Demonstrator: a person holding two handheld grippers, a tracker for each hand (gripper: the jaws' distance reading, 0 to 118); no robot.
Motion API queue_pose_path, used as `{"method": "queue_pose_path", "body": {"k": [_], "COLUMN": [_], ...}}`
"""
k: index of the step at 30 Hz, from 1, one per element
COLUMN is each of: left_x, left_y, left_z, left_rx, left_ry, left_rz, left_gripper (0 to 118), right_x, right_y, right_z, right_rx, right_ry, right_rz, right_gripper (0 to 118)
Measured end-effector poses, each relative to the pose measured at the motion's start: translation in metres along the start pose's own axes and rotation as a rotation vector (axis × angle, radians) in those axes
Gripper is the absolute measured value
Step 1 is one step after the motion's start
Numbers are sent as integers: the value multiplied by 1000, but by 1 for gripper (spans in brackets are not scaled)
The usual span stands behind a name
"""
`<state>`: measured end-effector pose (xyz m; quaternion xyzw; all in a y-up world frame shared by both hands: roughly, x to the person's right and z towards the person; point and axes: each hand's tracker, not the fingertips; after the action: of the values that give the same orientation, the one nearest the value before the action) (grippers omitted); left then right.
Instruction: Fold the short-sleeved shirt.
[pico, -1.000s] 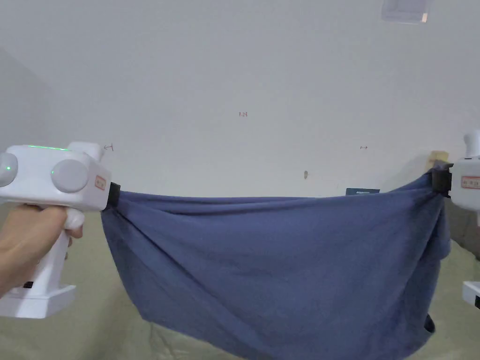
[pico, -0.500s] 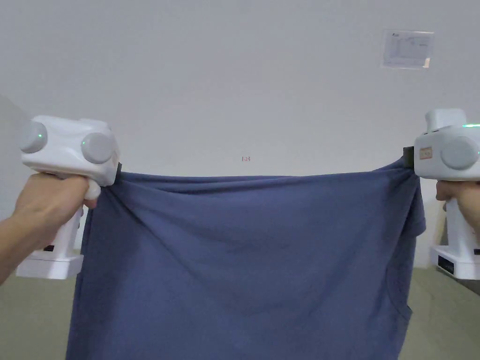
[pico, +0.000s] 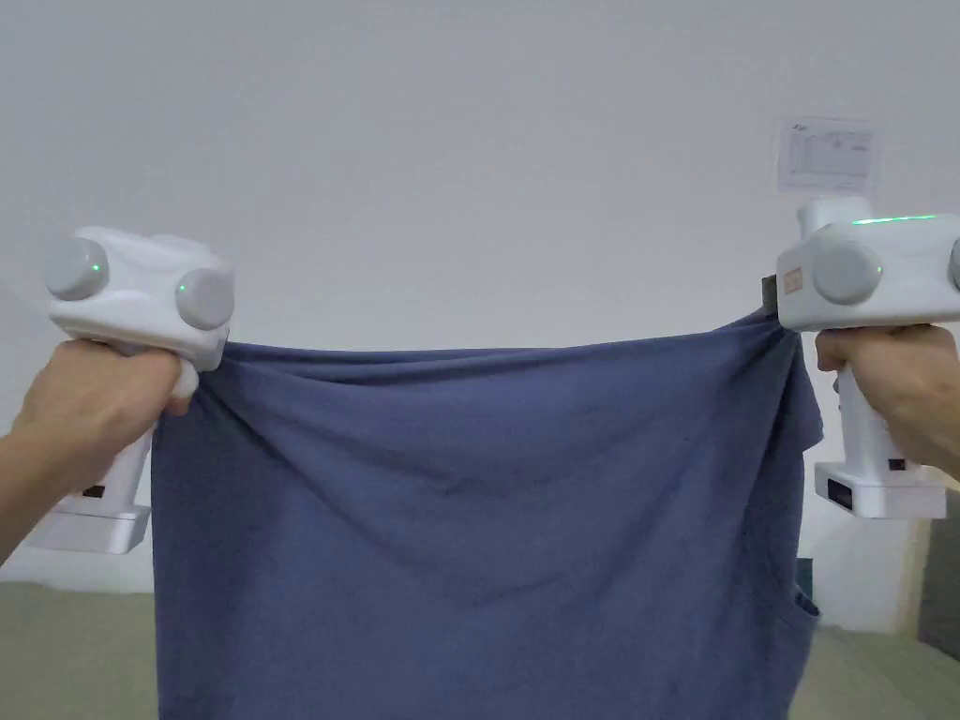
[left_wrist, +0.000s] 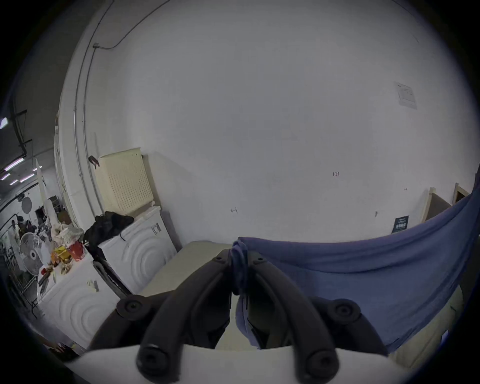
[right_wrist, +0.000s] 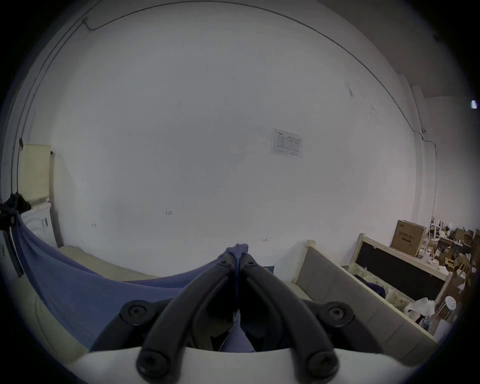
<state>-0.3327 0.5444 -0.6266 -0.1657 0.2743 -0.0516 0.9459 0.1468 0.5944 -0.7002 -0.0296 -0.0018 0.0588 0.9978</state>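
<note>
We had one blue short-sleeved shirt in play, and it was the biggest change: a second earlier it sagged in a slanted hammock between us, its lower part bunched low over the beige surface. Half a second on it had come up, and at this moment it hung as a broad flat sheet in front of the white wall, top edge nearly level and taut, the body falling straight down out of the bottom of the head view. We judged that to mean the lift-and-spread was about done and the shirt was ready to be lowered flat for its first fold, which had not yet been made.

We counted two grippers. The left gripper had risen from lower in the head view to roughly level with the other; its jaws were narrowed onto a bunched corner of the shirt's top edge. The right gripper, which a second earlier sat at the frame's edge, had come inward and up; its jaws were pinched nearly together with the opposite corner poking out between the tips.

We counted two hands, the left hand and the right hand, each wrapped on a handle.

One sleeve showed, drooping below the right gripper, and one paper sheet on the wall.
</note>
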Motion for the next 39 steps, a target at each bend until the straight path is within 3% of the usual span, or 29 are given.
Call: {"method": "queue_pose_path", "body": {"k": [7,13,16,20,25,28,32,35,39], "left_x": [23,49,63,68,61,48,23,2,-25], "left_y": [-42,-137,-193,-267,-333,-356,-375,-386,-405], "left_z": [-51,-105,-120,-126,-100,-77,-30,8,70], "left_rx": [1,-135,-198,-293,-348,-366,-371,-380,-404], "left_ry": [-4,-83,-99,-131,-145,-161,-199,-214,-258], "left_rz": [-18,22,-25,-30,-107,-115,-73,-57,-62], "left_gripper": [11,11,11,11,11,11,11,11,11], "right_x": [-17,-28,-32,-33,-31,-21,-6,15,30], "right_y": [-44,-151,-208,-280,-345,-371,-389,-397,-407], "right_z": [-38,-60,-64,-52,-11,27,80,127,198], "right_rx": [-32,-157,-231,-313,-404,-416,-449,-451,-474], "right_ry": [-7,21,29,45,108,131,149,165,181], "right_rz": [11,12,22,-47,-4,-62,-43,-127,-88], "right_gripper": [2,2,2,2,2,2,2,2,2]}}
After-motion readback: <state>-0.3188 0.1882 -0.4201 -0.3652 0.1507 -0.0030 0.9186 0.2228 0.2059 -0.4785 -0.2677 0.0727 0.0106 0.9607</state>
